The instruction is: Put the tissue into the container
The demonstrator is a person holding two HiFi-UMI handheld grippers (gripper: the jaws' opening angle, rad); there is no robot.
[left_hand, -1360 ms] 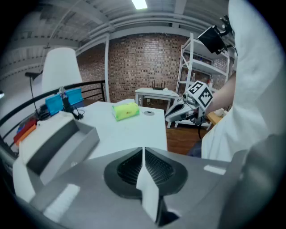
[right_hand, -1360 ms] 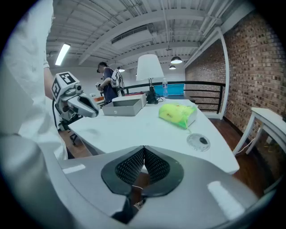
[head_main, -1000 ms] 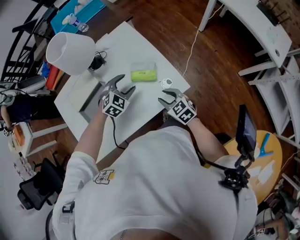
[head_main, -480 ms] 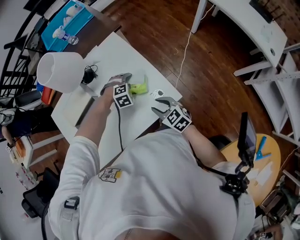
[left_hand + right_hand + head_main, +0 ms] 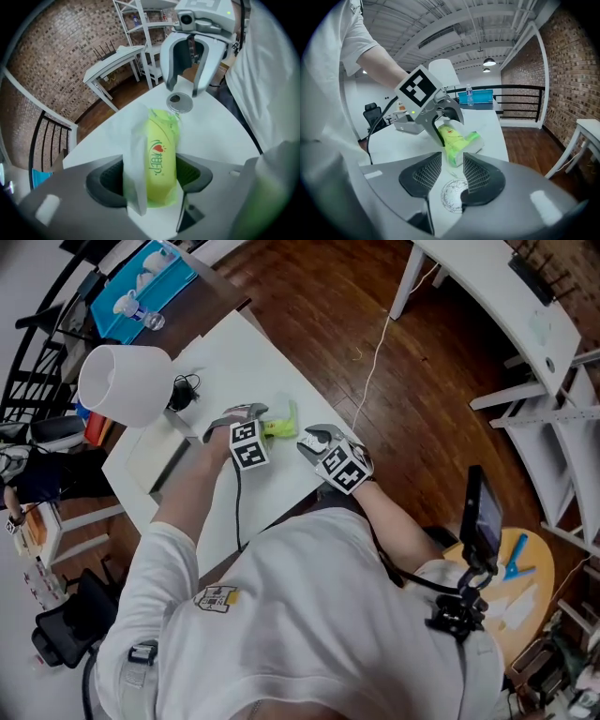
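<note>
Near the bench (image 5: 221, 360) edge, the left tool (image 5: 150, 178) has closed firmly on the green tissue pack (image 5: 161, 154), which a second ago lay loose ahead of its open jaws, so the pickup looks done. The right tool (image 5: 452, 171) hangs empty, jaws slightly apart, over the small round container (image 5: 180, 103).

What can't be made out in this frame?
Head view: tissue pack mostly hidden by left gripper.
Small round object: covered by right gripper in head view; too indistinct elsewhere to identify.
Left gripper view: pack's near end is behind the jaws.
</note>
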